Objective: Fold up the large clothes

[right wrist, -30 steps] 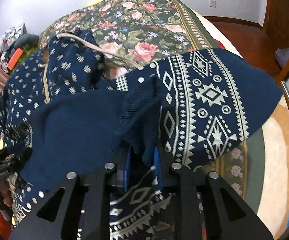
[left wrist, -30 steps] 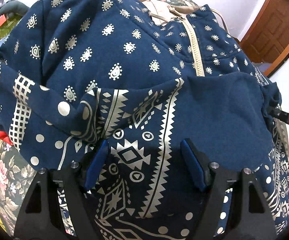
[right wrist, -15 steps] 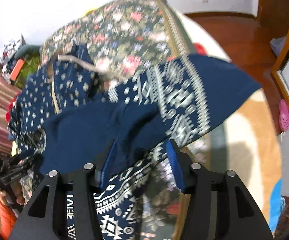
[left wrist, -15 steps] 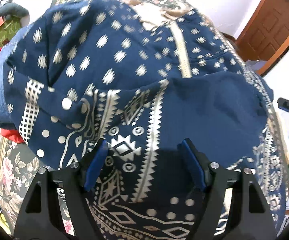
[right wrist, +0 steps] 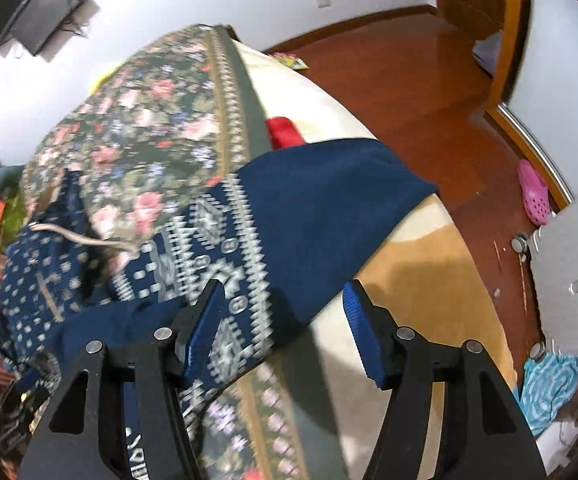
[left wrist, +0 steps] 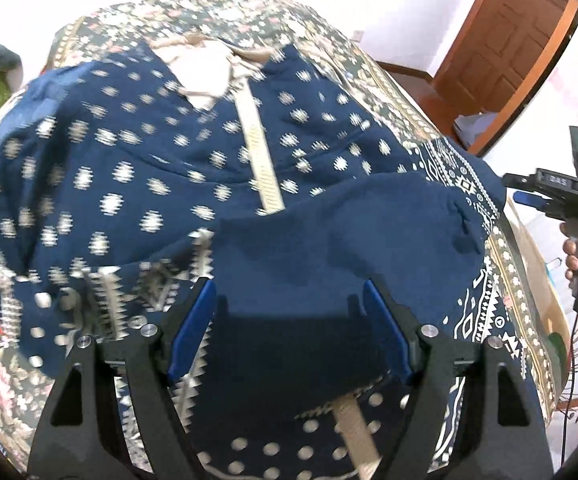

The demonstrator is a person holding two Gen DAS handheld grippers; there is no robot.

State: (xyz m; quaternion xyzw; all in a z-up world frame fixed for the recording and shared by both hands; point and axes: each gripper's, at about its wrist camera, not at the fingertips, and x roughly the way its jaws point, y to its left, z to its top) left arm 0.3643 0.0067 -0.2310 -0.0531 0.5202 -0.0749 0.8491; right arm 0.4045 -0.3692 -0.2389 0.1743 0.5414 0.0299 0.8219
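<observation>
While the left gripper [left wrist: 289,330] hangs open over the hoodie [left wrist: 161,168], the right gripper [right wrist: 283,330] has just been opening, empty.

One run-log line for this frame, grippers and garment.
left gripper: open, over navy patterned hooded jacket | right gripper: jaws just opened, empty | jacket's sleeve: released, draped over floral bedspread

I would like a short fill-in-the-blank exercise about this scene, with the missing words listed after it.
1. The navy hoodie lies on a bedspread printed with ____.
2. The hoodie's zipper is ____ in colour.
3. The pads of the right gripper are ____ in colour.
4. A pink ____ lies on the wooden floor by the wall.

Missing words: flowers; beige; blue; shoe
</observation>
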